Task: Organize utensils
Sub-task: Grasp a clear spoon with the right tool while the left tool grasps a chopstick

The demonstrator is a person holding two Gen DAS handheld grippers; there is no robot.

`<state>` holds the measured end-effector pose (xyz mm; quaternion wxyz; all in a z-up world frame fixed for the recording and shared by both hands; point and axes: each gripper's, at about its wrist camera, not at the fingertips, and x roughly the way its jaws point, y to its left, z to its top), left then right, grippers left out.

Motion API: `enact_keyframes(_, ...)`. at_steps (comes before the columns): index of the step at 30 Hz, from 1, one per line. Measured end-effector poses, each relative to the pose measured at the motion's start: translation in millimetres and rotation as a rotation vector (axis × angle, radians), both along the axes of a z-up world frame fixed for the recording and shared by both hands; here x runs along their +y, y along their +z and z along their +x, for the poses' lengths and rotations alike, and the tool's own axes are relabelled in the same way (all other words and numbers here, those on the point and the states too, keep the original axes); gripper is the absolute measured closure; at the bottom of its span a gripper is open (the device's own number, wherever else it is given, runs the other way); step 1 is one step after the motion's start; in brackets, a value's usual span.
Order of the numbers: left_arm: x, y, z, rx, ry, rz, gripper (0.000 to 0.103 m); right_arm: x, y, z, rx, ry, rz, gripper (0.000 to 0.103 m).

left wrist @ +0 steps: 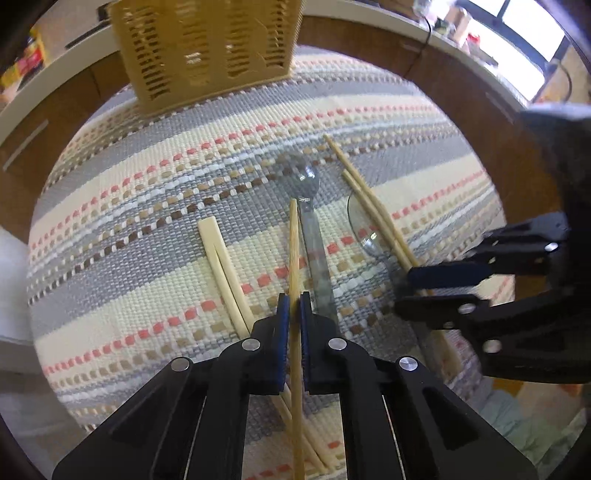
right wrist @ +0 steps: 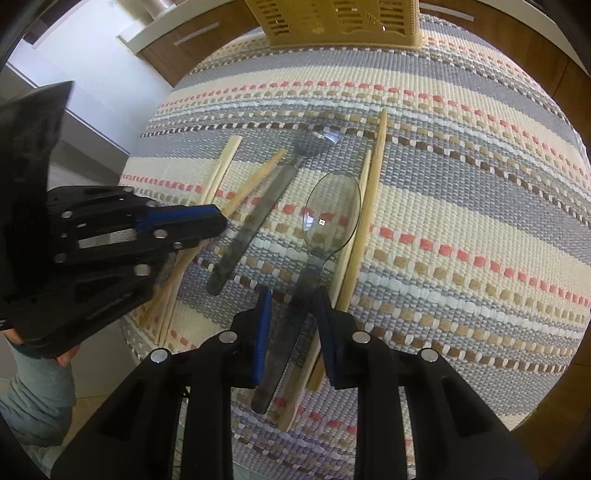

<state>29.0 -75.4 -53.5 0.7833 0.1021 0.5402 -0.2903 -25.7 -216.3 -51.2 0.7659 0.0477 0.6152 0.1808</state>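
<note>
Left wrist: left tool (left wrist: pixel 294 306) clamping a chopstick (left wrist: pixel 294 251) lying on the striped mat (left wrist: pixel 147 229), beside a spoon (left wrist: pixel 312 236). Right wrist: right tool (right wrist: pixel 291 302) straddling the clear spoon (right wrist: pixel 328 218) handle, pads apart, not pressing; basket (right wrist: pixel 343 26) standing beyond.

Home kitchen, wood cabinets (left wrist: pixel 55 110), white countertop (left wrist: pixel 369 22), woven placemat (left wrist: pixel 147 192)

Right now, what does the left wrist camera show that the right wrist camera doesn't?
Only the left wrist view shows the left gripper from behind, shut on a single chopstick, and bright windows at upper right. Only the right wrist view shows the right gripper open astride the clear spoon's handle, plus a person's trouser leg. Both show the striped mat, the yellow basket, two clear spoons and loose chopsticks.
</note>
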Motion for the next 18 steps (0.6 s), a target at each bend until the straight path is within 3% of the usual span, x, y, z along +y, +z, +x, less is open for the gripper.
enact_keyframes(5,24.0,16.5,0.4,-0.031,0.058,-0.047,0.099,21.4,1.1,8.7,0.01,0.008,-0.098,0.081)
enact_keyframes(9,48.3,21.3,9.0,-0.061,0.134,-0.026,0.099,42.8,1.0,14.7,-0.002,0.043,-0.204,0.081)
enact_keyframes(14,80.0,12.2,18.3,-0.031,0.234,-0.018,0.099,75.3,-2.3,14.5,0.01,0.145,-0.337,0.081)
enact_keyframes(18,85.0,2.2,19.4,-0.026,0.255,0.023,0.099,88.2,-6.1,14.2,0.057,0.166,-0.348,0.085)
